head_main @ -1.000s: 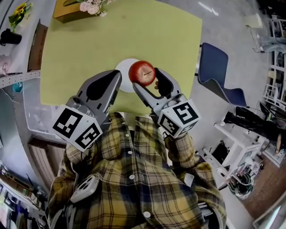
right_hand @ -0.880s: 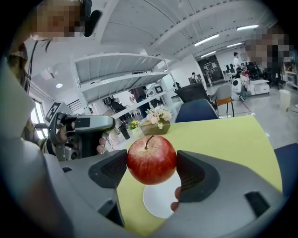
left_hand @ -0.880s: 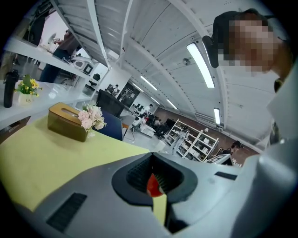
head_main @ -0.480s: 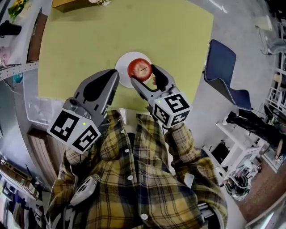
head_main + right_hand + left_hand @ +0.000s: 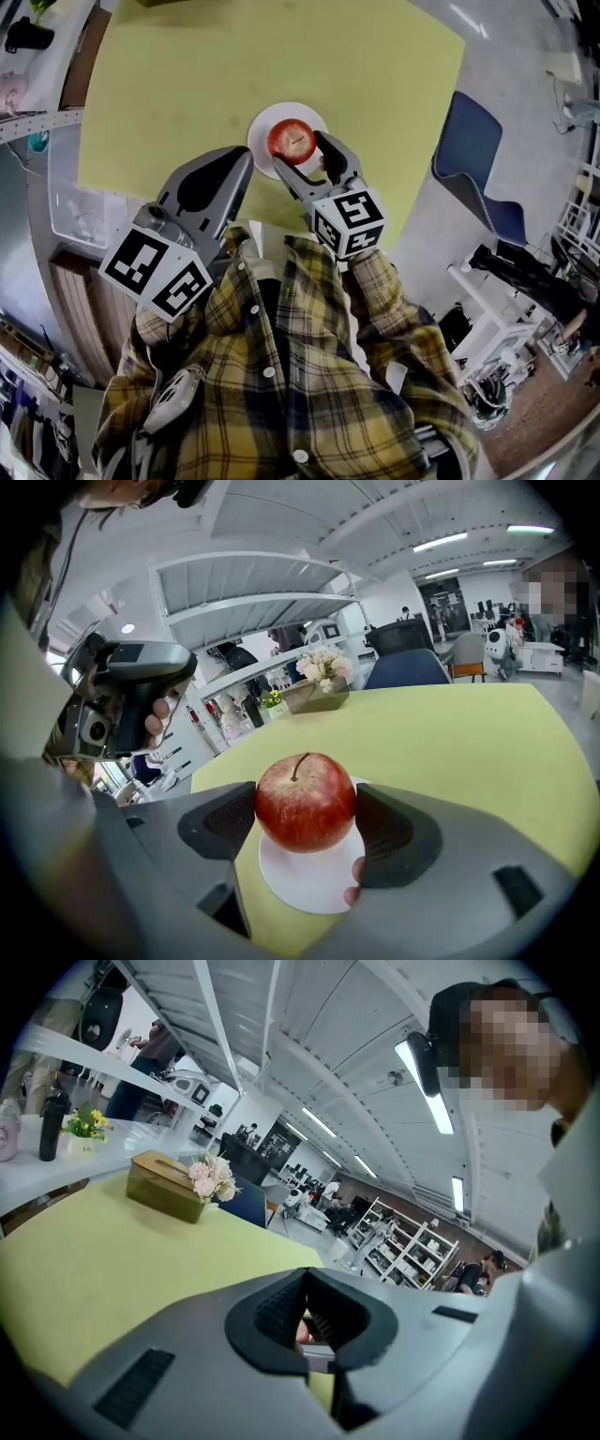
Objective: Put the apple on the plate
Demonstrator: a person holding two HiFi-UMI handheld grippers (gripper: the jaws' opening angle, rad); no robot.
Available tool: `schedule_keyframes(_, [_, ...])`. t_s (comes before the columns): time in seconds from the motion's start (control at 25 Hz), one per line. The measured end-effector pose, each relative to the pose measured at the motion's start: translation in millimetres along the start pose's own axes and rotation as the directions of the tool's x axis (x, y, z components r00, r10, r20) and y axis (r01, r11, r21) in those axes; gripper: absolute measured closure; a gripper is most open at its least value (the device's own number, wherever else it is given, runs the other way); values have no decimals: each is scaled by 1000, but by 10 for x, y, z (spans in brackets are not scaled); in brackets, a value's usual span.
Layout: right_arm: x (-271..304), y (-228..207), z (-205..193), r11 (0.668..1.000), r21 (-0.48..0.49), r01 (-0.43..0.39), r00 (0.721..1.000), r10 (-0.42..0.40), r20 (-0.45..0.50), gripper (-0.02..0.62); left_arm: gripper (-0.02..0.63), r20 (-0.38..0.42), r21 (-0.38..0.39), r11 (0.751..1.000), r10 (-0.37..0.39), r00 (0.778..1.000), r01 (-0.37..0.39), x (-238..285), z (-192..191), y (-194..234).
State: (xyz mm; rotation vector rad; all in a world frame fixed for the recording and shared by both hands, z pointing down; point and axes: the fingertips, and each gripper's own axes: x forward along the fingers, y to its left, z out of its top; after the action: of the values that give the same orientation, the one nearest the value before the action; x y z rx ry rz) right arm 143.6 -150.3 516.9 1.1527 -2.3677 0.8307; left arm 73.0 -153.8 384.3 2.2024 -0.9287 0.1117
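Jaws of the right gripper (image 5: pixel 305 810) stand about half spread, clamped on the apple (image 5: pixel 306 802) from 2 sides, stem up. The red fruit hangs over the middle of the white plate (image 5: pixel 309 892). The plate lies on the yellow-green table (image 5: pixel 187 75), close to its near edge and a little right of that edge's middle. In the right gripper view the apple looks to be just above the plate rather than resting on it, though contact cannot be ruled out.

The left gripper (image 5: pixel 305 1283) is held over the table's near edge, left of the plate. Its jaws are closed tip to tip with nothing between them, and it seems to have no part in the job. A box (image 5: pixel 167 1188) with pink flowers (image 5: pixel 214 1177) sits at the table's far edge, and a blue chair (image 5: pixel 469 141) stands off its right edge.

The carry looks finished and the placing step is in hand. The next move calls for a short, straight drop until the apple's base sits on the plate. The jaws should then part evenly, so that neither pad drags the round fruit sideways. On so flat a plate a nudged apple could roll toward the rim. Once free, the gripper should lift clear without brushing the fruit.
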Motion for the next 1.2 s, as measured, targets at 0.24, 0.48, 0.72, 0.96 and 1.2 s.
schedule_keyframes(0.24, [35, -45, -57, 1000, 7, -1, 1000, 1, -1, 264, 598, -3, -4, 1000, 5, 1000, -5, -4, -61, -25])
schedule_keyframes(0.48, [66, 2, -148, 999, -32, 1, 1000, -1, -18, 264, 598, 2, 0, 1000, 12, 1000, -12, -103, -64, -59])
schedule_keyframes(0.72, [147, -3, -242, 998, -56, 21, 1000, -22, -9, 264, 598, 0, -4, 1000, 21, 1000, -21, -113, -112, 52])
schedule_keyframes(0.96, [9, -16, -267, 999, -46, 14, 999, -15, -35, 264, 598, 5, 10, 1000, 14, 1000, -14, -110, -101, -166])
schedule_keyframes(1.2, [-32, -37, -260, 998, -47, 38, 999, -39, -21, 264, 598, 15, 12, 1000, 19, 1000, -19, -162, -120, -173])
